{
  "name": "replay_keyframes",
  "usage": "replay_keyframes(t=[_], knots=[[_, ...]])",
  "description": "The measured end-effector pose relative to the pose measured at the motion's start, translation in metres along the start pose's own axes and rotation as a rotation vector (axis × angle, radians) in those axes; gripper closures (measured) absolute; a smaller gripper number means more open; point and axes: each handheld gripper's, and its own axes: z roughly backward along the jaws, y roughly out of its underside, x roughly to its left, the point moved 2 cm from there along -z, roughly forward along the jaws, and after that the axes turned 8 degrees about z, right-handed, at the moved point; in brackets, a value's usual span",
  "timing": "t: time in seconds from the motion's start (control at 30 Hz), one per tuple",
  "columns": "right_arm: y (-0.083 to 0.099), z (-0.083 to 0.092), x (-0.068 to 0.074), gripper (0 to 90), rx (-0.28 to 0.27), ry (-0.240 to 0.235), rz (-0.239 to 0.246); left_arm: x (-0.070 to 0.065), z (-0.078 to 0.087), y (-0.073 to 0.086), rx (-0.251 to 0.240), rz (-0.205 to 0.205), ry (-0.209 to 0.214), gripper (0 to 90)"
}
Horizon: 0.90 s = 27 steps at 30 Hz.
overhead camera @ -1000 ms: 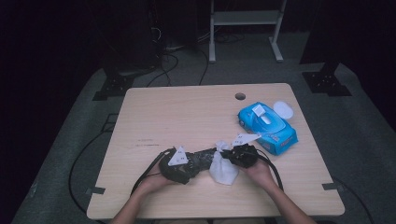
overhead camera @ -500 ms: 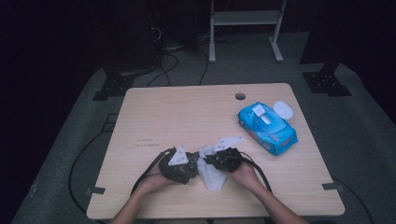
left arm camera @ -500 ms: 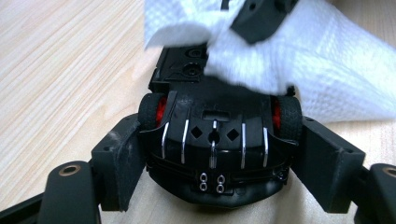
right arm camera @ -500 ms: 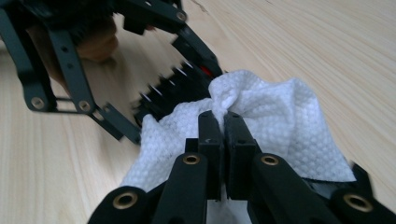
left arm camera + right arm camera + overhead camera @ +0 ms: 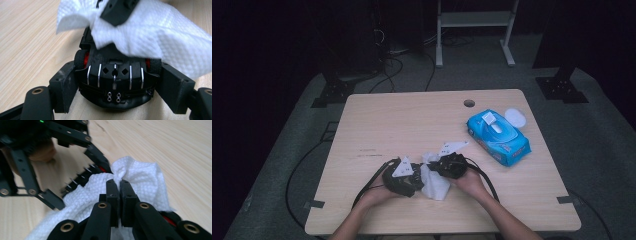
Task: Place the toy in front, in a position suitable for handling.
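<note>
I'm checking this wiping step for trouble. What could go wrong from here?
The right gripper pinches only a small fold of the wipe, so it might slip free while rubbing. The left gripper clamps the black toy car by its sides near the wheels; a hard push from the wipe may twist or pop it out. The loose wipe could also snag on the car's chrome bars.

Both forearms come in from 6 o'clock in the high view, hands close together. The left gripper (image 5: 412, 181) points toward 3 o'clock, its 2 black jaws clamped on something wide. The right gripper (image 5: 119, 185) points toward 9 o'clock, jaws pinched together.
</note>
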Motion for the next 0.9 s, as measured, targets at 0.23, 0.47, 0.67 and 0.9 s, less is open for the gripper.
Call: replay_keyframes(t=[0.23,0.47,0.67,0.9], knots=[[0.013,0.014,-0.013,86.8,0.016,0.040,-0.028,0.001,0.000,0.000,0.002,0.005,0.007,23.6],[0.019,0.020,-0.012,86.7,0.015,0.039,-0.035,0.001,-0.001,-0.001,0.005,0.004,0.007,23.6],[0.004,0.005,0.005,86.8,0.000,-0.014,0.001,0.001,-0.001,-0.001,0.010,-0.011,0.001,23.7],[-0.004,-0.005,0.013,86.8,-0.006,-0.039,0.032,0.002,0.000,0.000,0.006,-0.008,0.006,23.8]])
